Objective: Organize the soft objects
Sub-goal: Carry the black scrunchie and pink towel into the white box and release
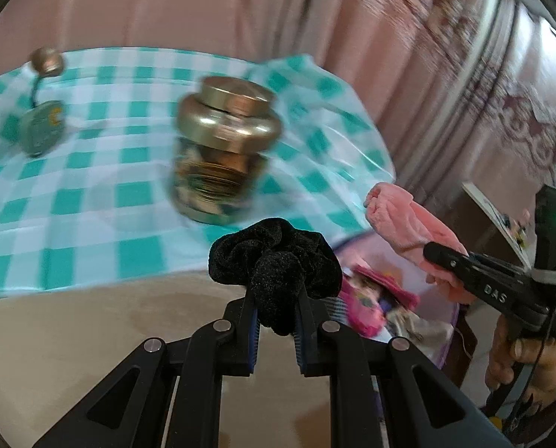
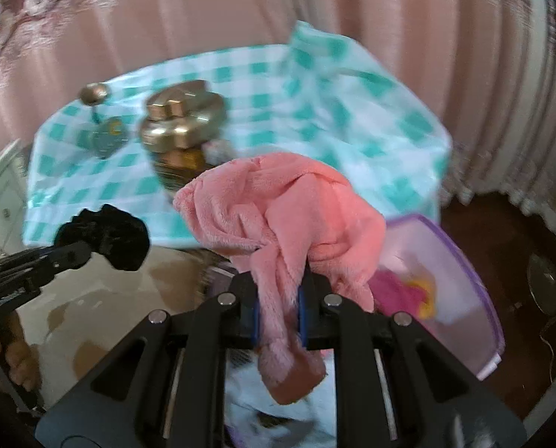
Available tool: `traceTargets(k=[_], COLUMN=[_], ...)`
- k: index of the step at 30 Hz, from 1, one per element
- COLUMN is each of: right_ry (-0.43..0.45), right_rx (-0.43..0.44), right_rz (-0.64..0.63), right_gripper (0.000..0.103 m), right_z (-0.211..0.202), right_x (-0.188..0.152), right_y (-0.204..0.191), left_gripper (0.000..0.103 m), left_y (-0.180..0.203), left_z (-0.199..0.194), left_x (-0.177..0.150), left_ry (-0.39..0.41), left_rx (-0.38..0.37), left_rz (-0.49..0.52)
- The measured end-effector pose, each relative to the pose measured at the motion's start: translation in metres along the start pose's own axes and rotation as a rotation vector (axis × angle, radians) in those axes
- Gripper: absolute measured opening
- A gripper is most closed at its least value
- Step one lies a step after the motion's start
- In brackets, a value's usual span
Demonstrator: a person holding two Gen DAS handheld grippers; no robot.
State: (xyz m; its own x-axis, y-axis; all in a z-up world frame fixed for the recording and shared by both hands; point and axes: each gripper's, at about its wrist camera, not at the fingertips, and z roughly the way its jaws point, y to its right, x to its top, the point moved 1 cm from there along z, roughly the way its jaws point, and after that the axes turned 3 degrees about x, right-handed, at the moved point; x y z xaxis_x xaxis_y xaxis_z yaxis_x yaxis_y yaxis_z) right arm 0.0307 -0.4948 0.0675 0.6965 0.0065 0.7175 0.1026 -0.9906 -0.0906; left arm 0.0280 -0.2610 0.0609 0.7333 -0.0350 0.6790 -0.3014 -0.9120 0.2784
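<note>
Velvet, black and gathered into a ruffled scrunchie, is pinched between the fingers of the left gripper: its lower lobe is squeezed in the narrow gap while the fuller ruffle bulges out above and beyond the tips. The fluffy pink fleece cloth is held the same way by the right gripper, whose fingers are drawn close on a twisted strand of it; the bulk mushrooms forward past the tips and a loose tail hangs down behind them. Both soft things are lifted clear of any surface, near each other, with the scrunchie to the left of the cloth in the right wrist view. Below and to the right of the pink cloth stands a translucent plastic bin with a purple rim, and in it lie bright pink and yellow fabric pieces. Beyond the grippers a round table draped in a teal-and-white checked cloth carries a brass-lidded jar and, further left, a small green object with a brass knob, blurred. Pink curtains hang behind. A hand grips the right tool's handle.
</note>
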Motion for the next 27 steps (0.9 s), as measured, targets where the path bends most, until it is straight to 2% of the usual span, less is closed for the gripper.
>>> traceTargets(k=[5, 6, 8, 10, 13, 17, 24, 27], right_ry=[-0.026, -0.032, -0.042, -0.052, -0.070, -0.078, -0.079, -0.083], right_rx=[-0.079, -0.098, -0.125, -0.152, -0.170, -0.181, -0.174, -0.169], right_rz=[0.053, 0.061, 0.074, 0.090, 0.104, 0.109, 0.100, 0.098], right_gripper=[0.019, 0.022, 0.022, 0.027, 0.035, 0.041, 0.045, 0.046], right_z=[-0.010, -0.011, -0.013, -0.015, -0.015, -0.018, -0.024, -0.025], right_x=[-0.016, -0.019, -0.025, -0.029, -0.036, -0.042, -0.047, -0.049], right_y=[0.038, 0.045, 0.057, 0.065, 0.071, 0.074, 0.072, 0.071], left_gripper=[0.017, 0.018, 0.026, 0.043, 0.057, 0.063, 0.065, 0.072], left_y=[0.035, 0.041, 0.051, 0.059, 0.068, 0.071, 0.070, 0.071], left_z=[0.016, 0.020, 0.027, 0.033, 0.036, 0.039, 0.040, 0.040], left_x=[-0.005, -0.006, -0.008, -0.011, -0.016, -0.018, -0.023, -0.023], left_ry=[-0.040, -0.050, -0.071, -0.093, -0.115, -0.139, -0.172, -0.179], left_rx=[-0.058, -0.072, -0.094, -0.102, -0.112, -0.100, -0.082, -0.068], left_rz=[0.061, 0.070, 0.083, 0.094, 0.103, 0.107, 0.102, 0.103])
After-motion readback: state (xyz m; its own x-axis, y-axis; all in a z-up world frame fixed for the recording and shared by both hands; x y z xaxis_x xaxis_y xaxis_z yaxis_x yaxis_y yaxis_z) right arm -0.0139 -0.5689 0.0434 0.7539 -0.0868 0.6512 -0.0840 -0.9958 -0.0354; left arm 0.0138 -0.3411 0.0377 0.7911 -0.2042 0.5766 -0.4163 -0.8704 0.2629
